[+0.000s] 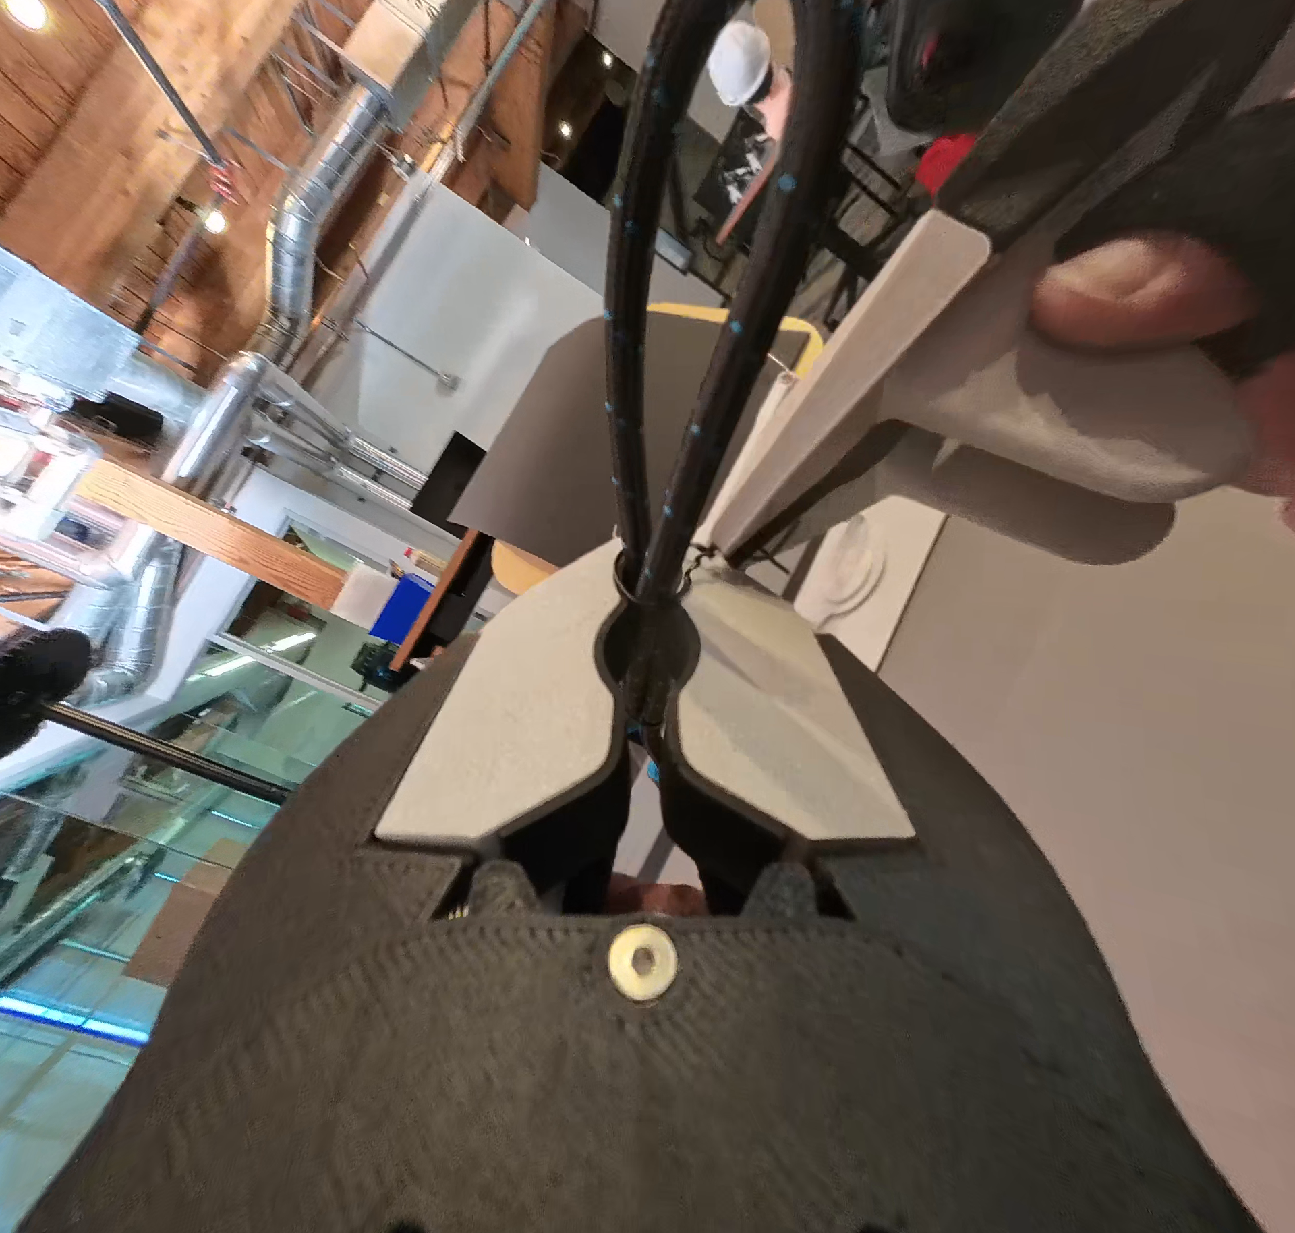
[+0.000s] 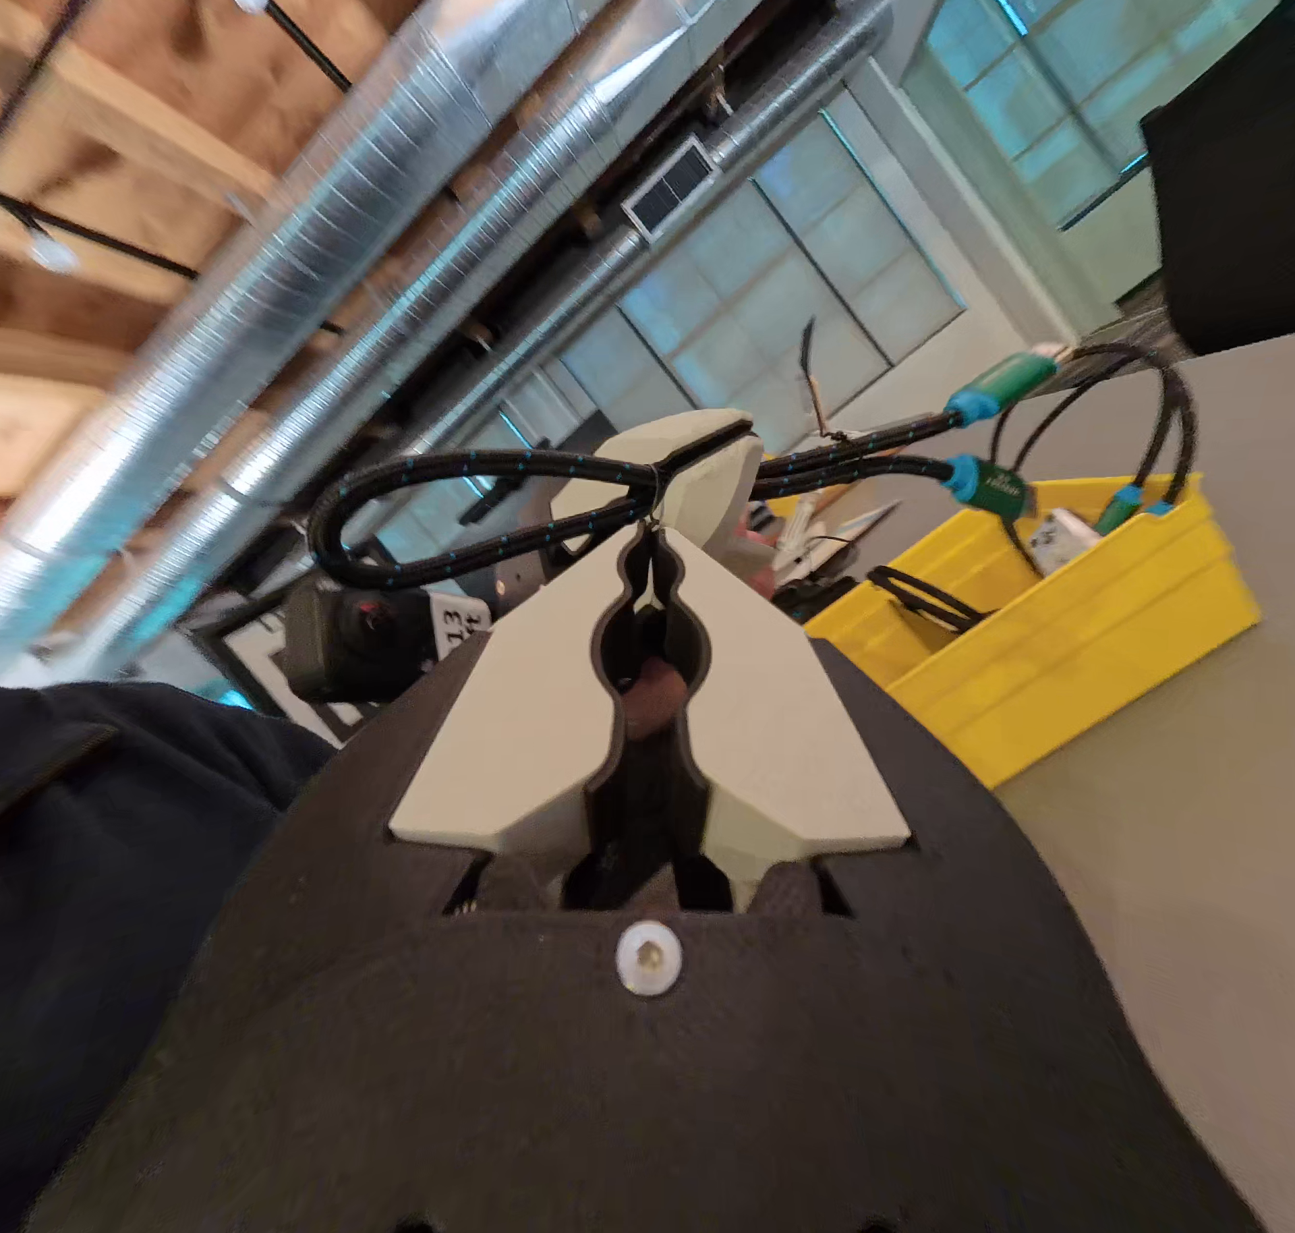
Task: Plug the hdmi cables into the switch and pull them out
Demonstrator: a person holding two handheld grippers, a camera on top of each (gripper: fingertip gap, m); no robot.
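A folded black braided HDMI cable (image 1: 618, 358) with blue flecks is bound by a thin wire tie (image 1: 697, 558). My left gripper (image 1: 648, 590) is shut on the bundle at the tie, and the loop sticks out past its fingers. My right gripper (image 2: 655, 533) is shut on the wire tie (image 2: 655, 512); it shows at upper right in the left wrist view (image 1: 725, 551). In the right wrist view the cable (image 2: 490, 458) runs sideways through the left gripper (image 2: 701, 460), loop at left, two green plugs (image 2: 1002, 376) at right. No switch is in view.
A yellow bin (image 2: 1051, 674) with more cables and plugs stands on the grey table (image 2: 1156, 919) to the right. The holder's dark sleeve (image 2: 140, 849) fills the lower left. Both views tilt up toward ducts, windows and a wooden ceiling.
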